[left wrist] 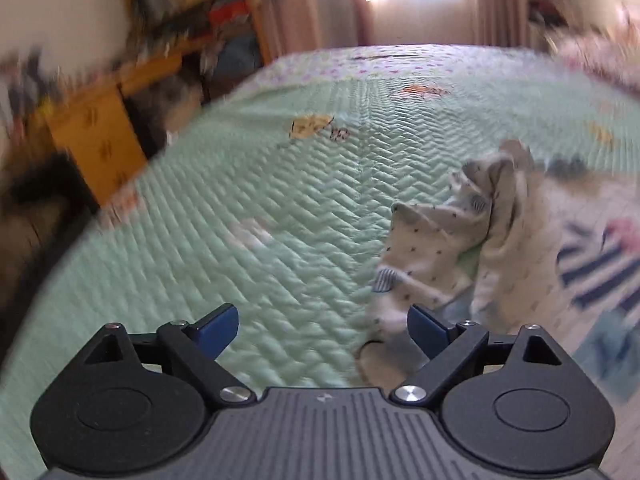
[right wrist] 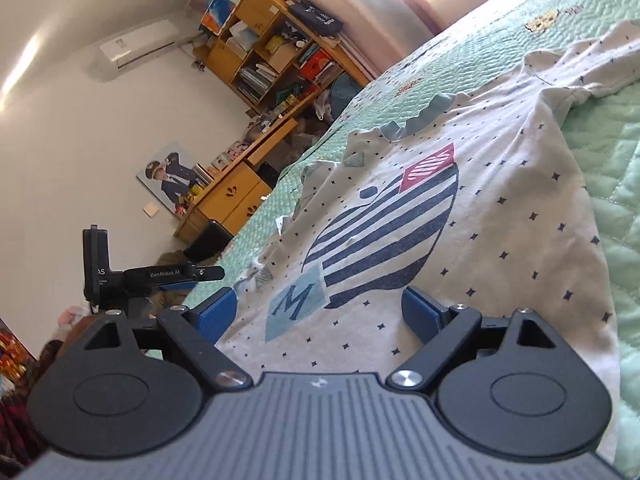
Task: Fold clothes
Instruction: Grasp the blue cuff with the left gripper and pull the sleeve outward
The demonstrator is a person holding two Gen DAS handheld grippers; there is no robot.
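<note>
T-shirt (right wrist: 500, 208) with a striped print lies spread on the green quilt (right wrist: 608, 148) just ahead of the right gripper (right wrist: 320, 312), whose jaws stand apart and empty over the hem. One sleeve (left wrist: 432, 248) sits bunched and turned up ahead and to the right of the left gripper (left wrist: 324, 328), likewise parted and holding nothing; that view is motion-blurred. No finished fold shows: the body is flat, the sleeve rumpled, so most of the folding looks left to do.
</note>
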